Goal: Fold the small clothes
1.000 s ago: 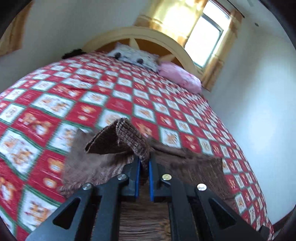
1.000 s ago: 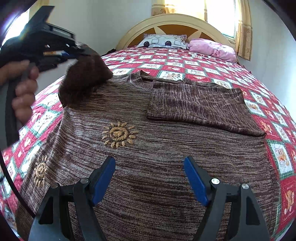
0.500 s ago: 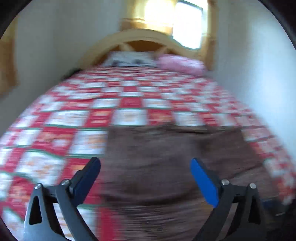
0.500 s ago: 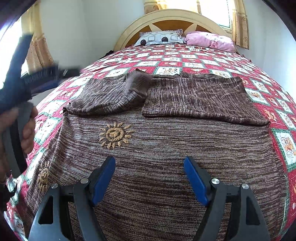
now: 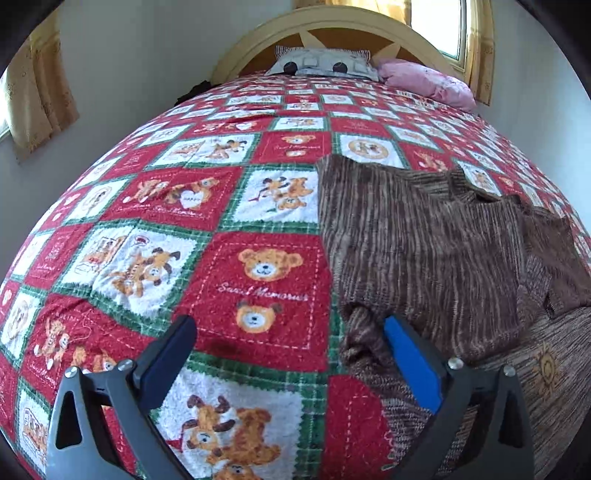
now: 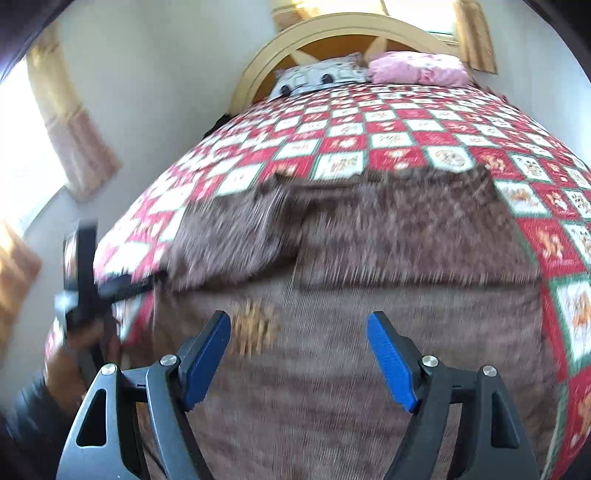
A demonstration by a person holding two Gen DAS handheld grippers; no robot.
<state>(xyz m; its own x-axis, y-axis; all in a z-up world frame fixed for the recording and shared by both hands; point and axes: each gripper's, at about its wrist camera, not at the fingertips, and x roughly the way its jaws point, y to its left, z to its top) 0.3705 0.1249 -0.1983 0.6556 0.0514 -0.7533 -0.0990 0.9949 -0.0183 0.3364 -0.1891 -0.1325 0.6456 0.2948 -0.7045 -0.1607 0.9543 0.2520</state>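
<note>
A brown knit sweater (image 5: 424, 240) lies flat on the bed, both sleeves folded in across its chest (image 6: 369, 243). An embroidered sun (image 6: 255, 325) sits on its front. My left gripper (image 5: 288, 325) hovers low over the sweater's left edge. Its jaws are still opening wide, with only bedspread below the gap; the blue right pad (image 5: 410, 362) stands over the sweater's side fold. My right gripper (image 6: 298, 317) is open above the sweater's lower body, holding nothing. The right wrist view is motion-blurred and shows the left gripper (image 6: 85, 280) at the far left in a hand (image 6: 74, 350).
The red, white and green teddy-bear quilt (image 5: 258, 277) covers the whole bed. A grey pillow (image 5: 325, 62) and a pink pillow (image 5: 428, 81) lean on the arched headboard (image 6: 332, 29). Walls and curtains (image 5: 33, 92) flank the bed closely.
My left gripper let go of the sleeve, which now lies folded on the chest, then dropped down and left over the quilt. My right gripper lifted and pulled back, still open.
</note>
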